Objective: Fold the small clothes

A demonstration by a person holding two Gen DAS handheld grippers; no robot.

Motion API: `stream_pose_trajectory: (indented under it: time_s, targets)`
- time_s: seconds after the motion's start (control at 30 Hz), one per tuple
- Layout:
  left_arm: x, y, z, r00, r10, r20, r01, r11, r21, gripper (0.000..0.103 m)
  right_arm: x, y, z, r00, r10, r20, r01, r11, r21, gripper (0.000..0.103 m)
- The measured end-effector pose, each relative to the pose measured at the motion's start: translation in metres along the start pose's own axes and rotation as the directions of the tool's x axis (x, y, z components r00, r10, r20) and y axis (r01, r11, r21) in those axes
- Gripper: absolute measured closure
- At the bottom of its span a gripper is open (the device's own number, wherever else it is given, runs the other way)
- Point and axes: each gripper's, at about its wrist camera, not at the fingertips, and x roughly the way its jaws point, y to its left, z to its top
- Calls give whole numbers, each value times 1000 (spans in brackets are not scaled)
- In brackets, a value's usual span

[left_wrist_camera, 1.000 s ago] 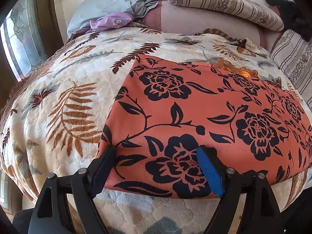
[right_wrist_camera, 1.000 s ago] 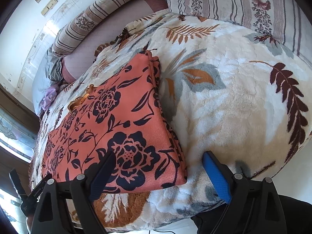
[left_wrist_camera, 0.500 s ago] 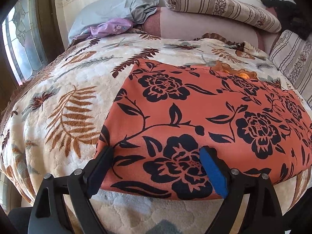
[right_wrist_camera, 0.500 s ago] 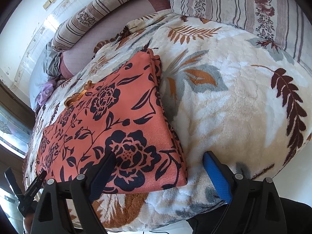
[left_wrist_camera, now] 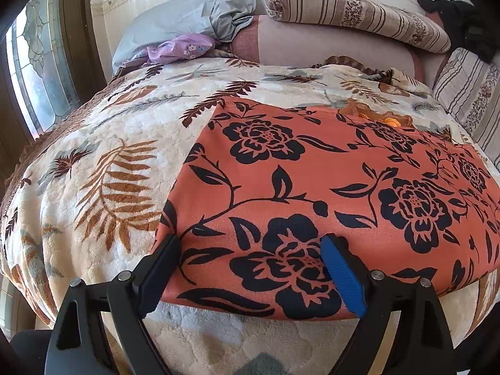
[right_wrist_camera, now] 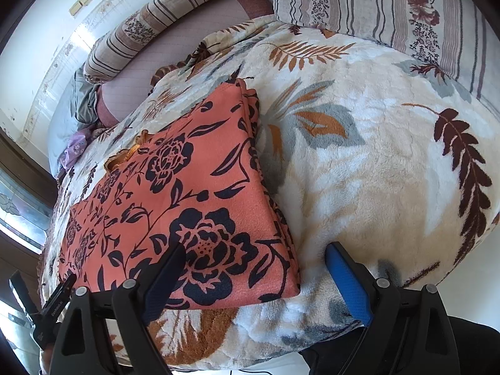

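Leaf-print blanket [left_wrist_camera: 93, 162] (orange floral garment [left_wrist_camera: 312, 187] atop)

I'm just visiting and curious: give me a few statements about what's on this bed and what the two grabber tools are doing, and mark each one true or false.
1. The orange floral garment lies on a leaf-patterned blanket. True.
2. The left gripper is clamped shut on the garment. False: its jaws stand open over the near edge, having just widened.
3. The right gripper is open at the garment's near corner. True.
4. A purple cloth lies on top of the garment. False: it lies far back by the grey pillow.
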Motion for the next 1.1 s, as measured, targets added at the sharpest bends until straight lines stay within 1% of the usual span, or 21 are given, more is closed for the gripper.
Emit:
stream_pose_trajectory:
  time_s: [1.0,1.1]
  targets:
    - [0,-1,-1,1000,1,3,-1,1000,2,11,1,1,0,1000,-8,-4,8,1000,-4,10]
    - [0,-1,-1,1000,1,4,-1,1000,2,11,-6,-3,3,1000,9,21,-9,1000,23,10]
